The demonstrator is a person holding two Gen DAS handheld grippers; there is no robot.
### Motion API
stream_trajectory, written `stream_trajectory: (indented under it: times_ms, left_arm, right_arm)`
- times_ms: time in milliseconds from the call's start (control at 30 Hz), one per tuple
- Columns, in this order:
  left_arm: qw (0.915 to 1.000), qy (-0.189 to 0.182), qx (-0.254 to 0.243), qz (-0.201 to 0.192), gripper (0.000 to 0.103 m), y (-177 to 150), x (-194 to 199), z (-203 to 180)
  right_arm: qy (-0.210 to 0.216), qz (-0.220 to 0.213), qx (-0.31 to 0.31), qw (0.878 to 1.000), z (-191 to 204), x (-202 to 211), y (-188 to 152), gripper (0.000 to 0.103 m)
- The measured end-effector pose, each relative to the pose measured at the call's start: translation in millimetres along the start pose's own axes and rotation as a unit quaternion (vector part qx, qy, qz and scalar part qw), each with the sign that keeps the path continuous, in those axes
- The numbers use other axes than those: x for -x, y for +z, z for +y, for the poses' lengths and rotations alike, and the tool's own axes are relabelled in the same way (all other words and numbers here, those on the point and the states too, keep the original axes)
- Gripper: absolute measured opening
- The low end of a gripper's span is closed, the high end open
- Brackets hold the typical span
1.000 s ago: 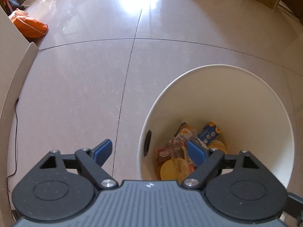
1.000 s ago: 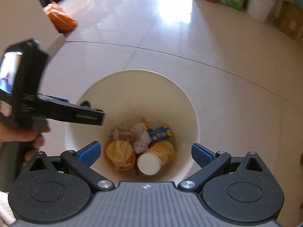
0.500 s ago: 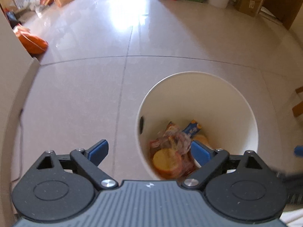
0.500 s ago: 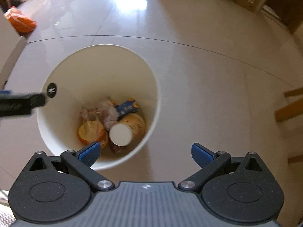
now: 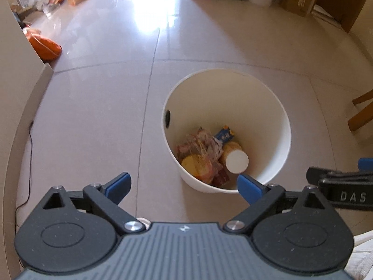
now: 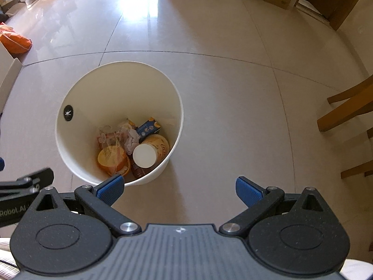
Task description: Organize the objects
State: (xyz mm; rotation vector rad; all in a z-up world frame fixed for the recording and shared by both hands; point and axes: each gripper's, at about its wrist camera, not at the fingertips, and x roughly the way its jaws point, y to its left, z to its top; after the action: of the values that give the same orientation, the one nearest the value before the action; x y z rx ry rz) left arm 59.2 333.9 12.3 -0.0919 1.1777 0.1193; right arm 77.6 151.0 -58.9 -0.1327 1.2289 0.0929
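Now both tools hang empty above the white bin [image 6: 70,144] – the left tool [image 5: 184,185] is opening wider, the right tool [image 6: 178,190] is spread. Snack packs [image 6: 116,144] lie inside, perhaps loosely; a low swing could tip the bin.

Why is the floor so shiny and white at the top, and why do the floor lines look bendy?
In both wrist views, daylight bounces off the glossy floor tiles, washing out a white patch of glare. The tile seams curve because the fisheye lenses bend straight lines. In the left wrist view, the wrappers in the white bucket look slightly smeared; the right wrist view shows them sharper.
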Motion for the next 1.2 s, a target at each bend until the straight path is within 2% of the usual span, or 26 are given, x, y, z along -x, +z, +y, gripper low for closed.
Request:
stream_trajectory:
  times_ms: [167, 400, 633, 1200]
  left_arm:
    - [0.9995, -0.03, 0.007, -0.001, 0.097, -3, 12, 7]
    - [0.9992, -0.04, -0.003, -0.006, 0.097, -7, 25, 10]
    - [0.9995, -0.027, -0.011, -0.009, 0.097, -8, 27, 10]
    - [0.9995, -0.027, -0.014, -0.007, 0.097, -8, 27, 6]
  right_arm:
    - [0.007, 0.0, -0.013, 1.0, 2, 12, 0, 0.103]
    - [0.008, -0.009, -0.017, 1.0, 6, 27, -4, 0.103]
    - [0.012, -0.004, -0.022, 1.0, 8, 24, -6, 0.103]
    - [0.017, 0.0, -0.027, 0.999, 3, 24, -7, 0.103]
